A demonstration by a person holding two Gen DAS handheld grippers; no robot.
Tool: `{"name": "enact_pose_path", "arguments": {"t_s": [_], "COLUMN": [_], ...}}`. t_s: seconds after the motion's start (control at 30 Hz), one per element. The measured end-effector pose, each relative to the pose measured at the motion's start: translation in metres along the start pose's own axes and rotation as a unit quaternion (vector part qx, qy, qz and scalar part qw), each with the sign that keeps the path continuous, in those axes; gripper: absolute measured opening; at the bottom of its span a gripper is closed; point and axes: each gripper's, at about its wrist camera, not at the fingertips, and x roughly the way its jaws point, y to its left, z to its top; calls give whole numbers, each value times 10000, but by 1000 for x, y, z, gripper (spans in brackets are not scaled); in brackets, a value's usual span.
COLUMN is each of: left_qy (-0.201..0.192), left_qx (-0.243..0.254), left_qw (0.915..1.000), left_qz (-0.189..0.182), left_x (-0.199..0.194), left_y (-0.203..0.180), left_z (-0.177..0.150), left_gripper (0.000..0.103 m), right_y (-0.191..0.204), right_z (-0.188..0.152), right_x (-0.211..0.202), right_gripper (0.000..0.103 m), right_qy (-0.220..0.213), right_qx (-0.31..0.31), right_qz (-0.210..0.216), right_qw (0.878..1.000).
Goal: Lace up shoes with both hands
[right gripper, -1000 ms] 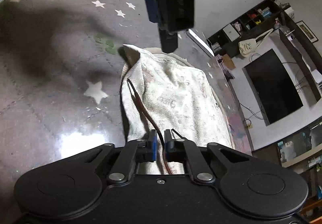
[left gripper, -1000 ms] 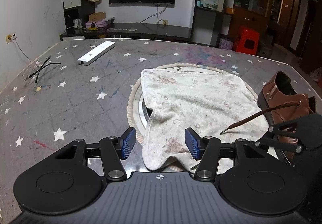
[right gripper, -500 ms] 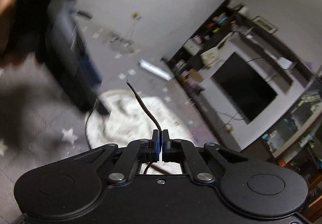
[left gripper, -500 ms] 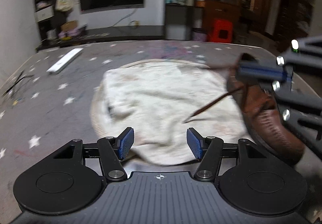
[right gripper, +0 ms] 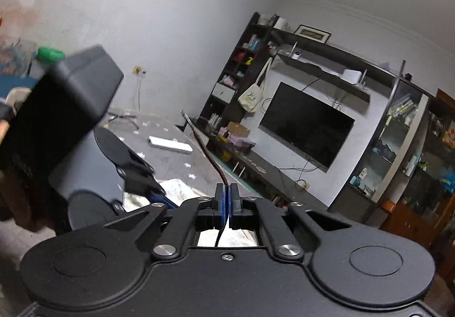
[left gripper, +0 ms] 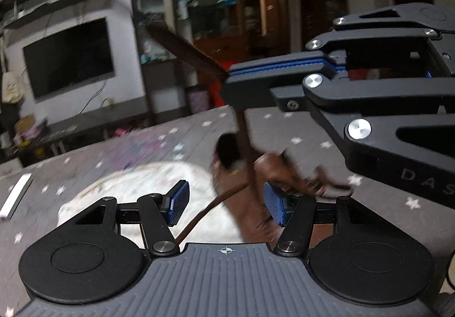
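A brown leather shoe (left gripper: 270, 169) lies blurred on the star-patterned table (left gripper: 284, 123), partly on a white towel (left gripper: 128, 191). My right gripper (left gripper: 231, 72) hangs above it, shut on the brown lace (left gripper: 244, 132), which runs taut down to the shoe. The lace's free end (right gripper: 204, 149) sticks out beyond the pressed blue pads (right gripper: 224, 197) of the right gripper (right gripper: 226, 189). My left gripper (left gripper: 226, 206) is open just in front of the shoe. A second lace strand (left gripper: 199, 220) crosses the gap between its fingers, and the pads do not press on it.
A white bar-shaped object (left gripper: 15, 200) lies on the table at the far left. Beyond the table stand a wall-mounted television (right gripper: 307, 126), shelves and a low dark bench (right gripper: 256, 163). The left gripper's body (right gripper: 65, 117) fills the left of the right wrist view.
The right gripper has risen with the lace pinched in it, drawing the lace up from the shoe. The left gripper has swung right toward the shoe. Both have rolled.
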Motion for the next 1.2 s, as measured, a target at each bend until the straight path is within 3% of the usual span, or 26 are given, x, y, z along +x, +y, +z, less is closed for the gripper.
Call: {"name": "enact_pose_path", "arguments": {"t_s": [0.2, 0.3, 0.37, 0.57, 0.8, 1.0, 1.2], "left_qy": [-593, -567, -453, -150, 393, 976, 1301], "left_qx": [356, 510, 606, 719, 1065, 1096, 1292], "left_qw": [9971, 9963, 9960, 9968, 9923, 9869, 9817], "left_qz": [-328, -383, -473, -328, -498, -664, -520], "left_x": [6, 14, 21, 26, 18, 37, 36], "left_y": [-19, -26, -30, -25, -11, -9, -9], "left_z": [23, 27, 28, 20, -8, -31, -48], "left_gripper": [56, 32, 26, 30, 36, 36, 36], "right_y": [-20, -29, -37, -53, -58, -40, -14], "right_z": [3, 1, -2, -17, -45, -62, -80], "right_x": [-14, -17, -14, -20, -14, -12, -14], "right_gripper": [2, 2, 2, 2, 2, 3, 8], "right_qy": [-172, -180, -187, -26, 436, 836, 1215], "right_qx": [204, 297, 301, 326, 288, 427, 486], "right_qz": [-181, -276, -423, -688, -708, -443, -126], "right_qw": [9995, 9990, 9985, 9971, 9961, 9946, 9913]}}
